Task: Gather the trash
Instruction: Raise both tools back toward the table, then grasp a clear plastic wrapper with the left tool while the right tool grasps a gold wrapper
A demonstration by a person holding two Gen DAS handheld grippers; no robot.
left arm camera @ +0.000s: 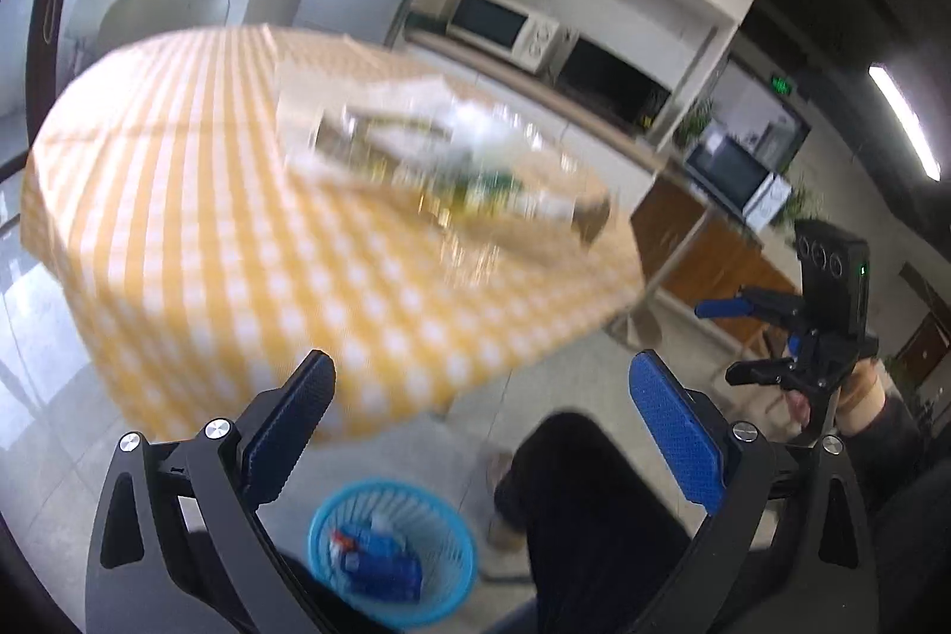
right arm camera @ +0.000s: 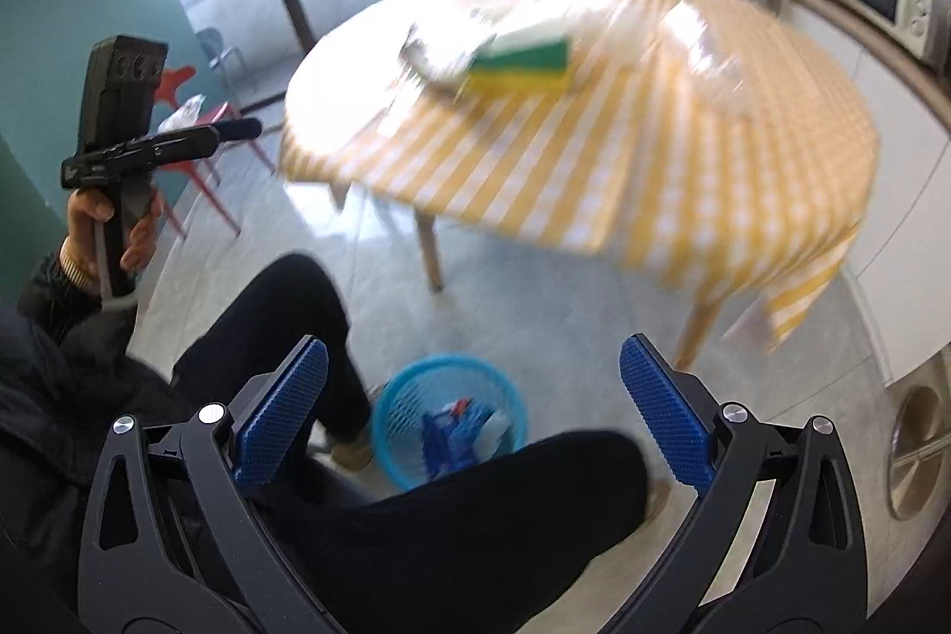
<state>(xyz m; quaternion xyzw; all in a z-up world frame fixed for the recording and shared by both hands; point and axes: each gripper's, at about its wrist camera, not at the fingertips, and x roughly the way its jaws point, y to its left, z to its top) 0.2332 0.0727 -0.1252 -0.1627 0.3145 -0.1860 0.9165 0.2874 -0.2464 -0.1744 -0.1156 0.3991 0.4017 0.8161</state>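
Note:
A blue mesh trash basket [left arm camera: 392, 551] stands on the floor with blue wrappers inside; it also shows in the right wrist view [right arm camera: 450, 420]. A round table with a yellow checked cloth [left arm camera: 196, 242] carries a blurred pile of clear plastic and paper trash [left arm camera: 452, 158]. In the right wrist view the table [right arm camera: 654, 147] bears a green and yellow sponge [right arm camera: 523, 66] and clear plastic [right arm camera: 701, 40]. My left gripper [left arm camera: 481, 426] is open and empty, held above the floor before the table. My right gripper [right arm camera: 475, 396] is open and empty above the basket.
The person's dark-trousered legs [right arm camera: 452, 527] lie beside the basket. A counter with microwaves [left arm camera: 511, 31] runs behind the table. A red chair [right arm camera: 196, 129] stands at the left by the windows. Wooden table legs [right arm camera: 431, 248] stand on the grey floor.

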